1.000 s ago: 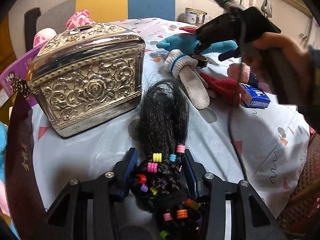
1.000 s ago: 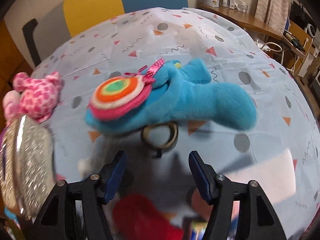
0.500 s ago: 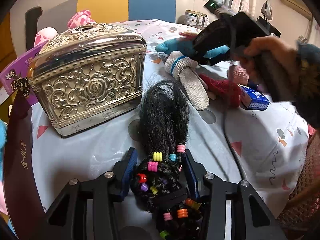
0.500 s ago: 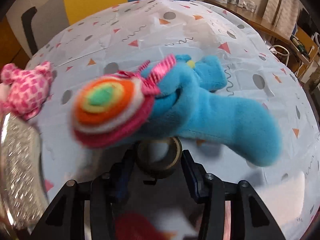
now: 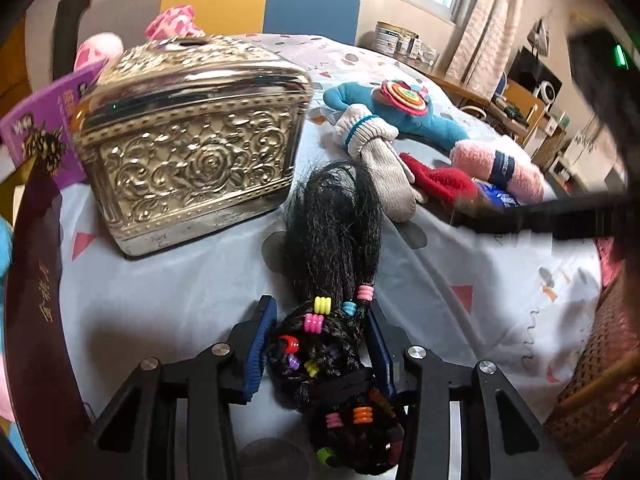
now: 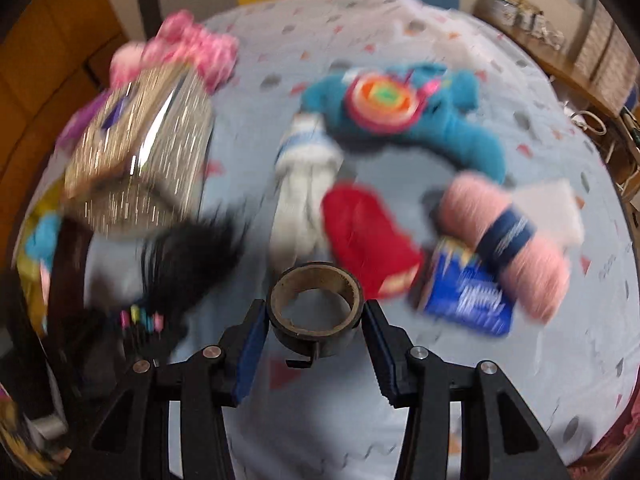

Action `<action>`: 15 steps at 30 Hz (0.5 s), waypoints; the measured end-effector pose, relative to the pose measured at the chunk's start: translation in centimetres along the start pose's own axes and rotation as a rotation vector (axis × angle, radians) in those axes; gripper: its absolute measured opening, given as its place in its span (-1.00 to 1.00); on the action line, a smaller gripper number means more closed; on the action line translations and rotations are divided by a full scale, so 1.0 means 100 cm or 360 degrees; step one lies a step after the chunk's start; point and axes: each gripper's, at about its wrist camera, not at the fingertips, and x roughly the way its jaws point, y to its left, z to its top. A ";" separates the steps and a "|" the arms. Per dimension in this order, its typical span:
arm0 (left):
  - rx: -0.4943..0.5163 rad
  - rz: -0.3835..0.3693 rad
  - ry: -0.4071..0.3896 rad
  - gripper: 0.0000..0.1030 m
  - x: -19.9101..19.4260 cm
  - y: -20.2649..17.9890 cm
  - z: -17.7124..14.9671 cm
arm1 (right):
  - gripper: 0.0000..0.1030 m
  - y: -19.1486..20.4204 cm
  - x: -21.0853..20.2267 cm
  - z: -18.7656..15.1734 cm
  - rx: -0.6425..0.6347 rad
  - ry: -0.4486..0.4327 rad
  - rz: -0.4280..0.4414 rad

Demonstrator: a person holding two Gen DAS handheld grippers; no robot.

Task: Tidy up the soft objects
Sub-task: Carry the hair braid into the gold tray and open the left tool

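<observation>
Between the blue-padded jaws of the left gripper [image 5: 320,344] sits the beaded end of a black braided hairpiece with coloured plastic beads [image 5: 332,280]; the pads press it from both sides as they did a second ago, and its loose black tail fans out ahead of the jaws over the pale patterned tablecloth [image 5: 168,288]. The right gripper [image 6: 314,326] has changed more: its jaws have just been closing, and they are now clamped on a dark roll of tape with a brown cardboard core [image 6: 316,314], which a second ago lay on the cloth ahead of open jaws, tucked under the blue toy. The roll now appears lifted clear, and the view has swung away from the pile with heavy blur. Ahead of the right jaws lie a red knitted item [image 6: 368,248] and a white knitted glove [image 6: 304,188], to their right a blue printed packet [image 6: 466,296] and a pink fuzzy roll with a navy band [image 6: 504,232], and beyond these the blue plush toy with a rainbow felt disc [image 6: 420,120]. Far left stands the embossed silver metal box [image 5: 192,140]. With the hard tape out, the soft things are probably easier to gather; where either held item goes I cannot tell.
</observation>
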 end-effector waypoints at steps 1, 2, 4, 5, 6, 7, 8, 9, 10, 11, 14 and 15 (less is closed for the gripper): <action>-0.0024 -0.0019 0.0005 -0.13 -0.001 0.002 0.000 | -0.06 0.002 0.004 -0.004 0.0015 0.0034 0.0033; -0.0037 -0.0030 0.0012 -0.13 -0.002 0.003 0.000 | -0.06 0.003 0.007 -0.007 0.0019 0.0047 0.0051; -0.0046 -0.0041 0.0027 -0.10 -0.004 0.005 0.001 | -0.06 0.006 0.016 -0.010 0.0018 0.0070 0.0040; -0.0045 -0.0042 0.0035 -0.03 -0.004 0.004 0.000 | -0.06 0.006 0.020 -0.010 0.0023 0.0082 0.0027; -0.0048 -0.0049 0.0048 0.12 -0.005 0.004 0.001 | -0.06 0.004 0.026 -0.009 0.0038 0.0101 0.0002; -0.0054 -0.0056 0.0058 0.21 -0.006 0.004 0.002 | -0.06 0.001 0.030 -0.009 0.0056 0.0125 -0.0016; -0.0063 -0.0064 0.0068 0.36 -0.006 0.003 0.004 | -0.06 -0.001 0.034 -0.008 0.0073 0.0139 -0.0022; -0.0068 -0.0068 0.0073 0.37 -0.007 0.003 0.005 | -0.05 -0.002 0.036 -0.007 0.0087 0.0137 -0.0021; -0.0065 -0.0052 0.0073 0.37 -0.009 0.002 0.005 | -0.05 -0.004 0.036 -0.006 0.0100 0.0131 -0.0020; -0.0057 -0.0037 0.0074 0.37 -0.009 0.000 0.005 | -0.05 -0.002 0.038 -0.004 0.0108 0.0130 -0.0019; -0.0033 -0.0005 0.0087 0.33 -0.007 -0.002 0.008 | -0.04 -0.004 0.040 -0.003 0.0124 0.0127 -0.0016; -0.0003 0.0028 0.0086 0.31 -0.008 -0.004 0.010 | -0.03 -0.005 0.040 -0.003 0.0136 0.0126 -0.0010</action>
